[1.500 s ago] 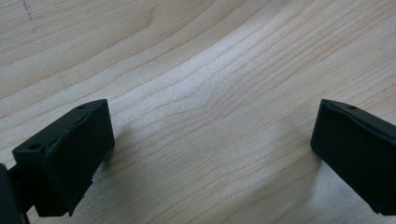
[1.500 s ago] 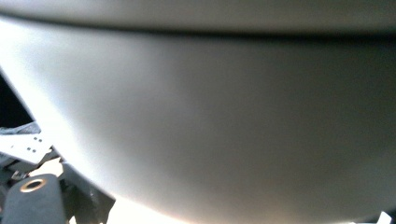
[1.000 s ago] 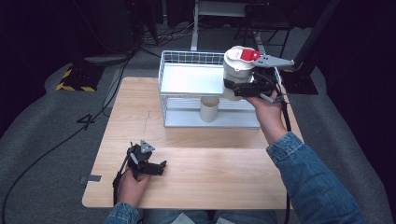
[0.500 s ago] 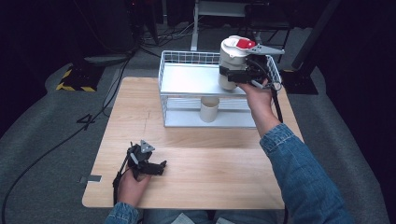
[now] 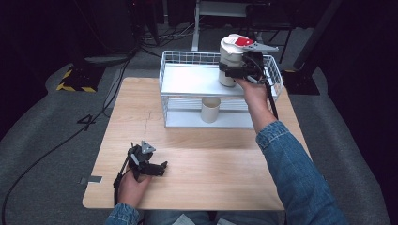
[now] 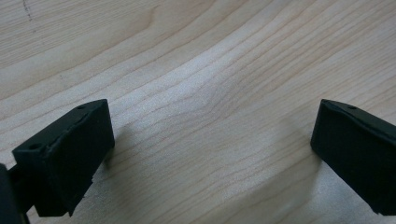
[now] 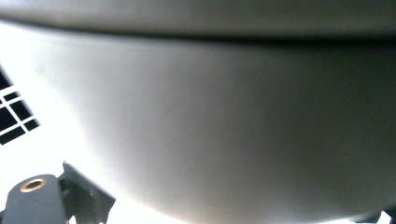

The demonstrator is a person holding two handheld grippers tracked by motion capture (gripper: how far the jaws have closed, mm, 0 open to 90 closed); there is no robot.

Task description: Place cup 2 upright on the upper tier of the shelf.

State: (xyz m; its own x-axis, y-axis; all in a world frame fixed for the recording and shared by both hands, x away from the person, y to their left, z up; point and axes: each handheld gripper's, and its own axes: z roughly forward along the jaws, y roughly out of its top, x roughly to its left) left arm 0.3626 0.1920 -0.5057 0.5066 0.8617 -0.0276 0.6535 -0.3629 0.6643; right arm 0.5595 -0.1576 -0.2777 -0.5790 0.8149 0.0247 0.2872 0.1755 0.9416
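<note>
A white jar point(image 5: 230, 57) with a red lid point(image 5: 242, 41) is held at the right end of the top shelf of a white wire rack point(image 5: 187, 79). My right gripper point(image 5: 240, 73) is shut on the jar's lower body from the near side. Whether the jar's base touches the shelf I cannot tell. In the right gripper view the jar's white wall point(image 7: 210, 140) is pressed close, with rack mesh point(image 7: 14, 121) at the left edge. My left gripper point(image 5: 157, 169) rests on the table's near left, jaws wide open over bare wood point(image 6: 210, 93), its fingers point(image 6: 70, 154) holding nothing.
A beige cup point(image 5: 210, 109) stands on the rack's lower shelf, under the top one. The rack sits at the far side of the wooden table point(image 5: 211, 159). Dark floor with cables point(image 5: 94, 117) surrounds the table.
My right gripper has carried the jar up and leftward, from the rack's right side to over the top shelf. The left gripper has stayed still.
</note>
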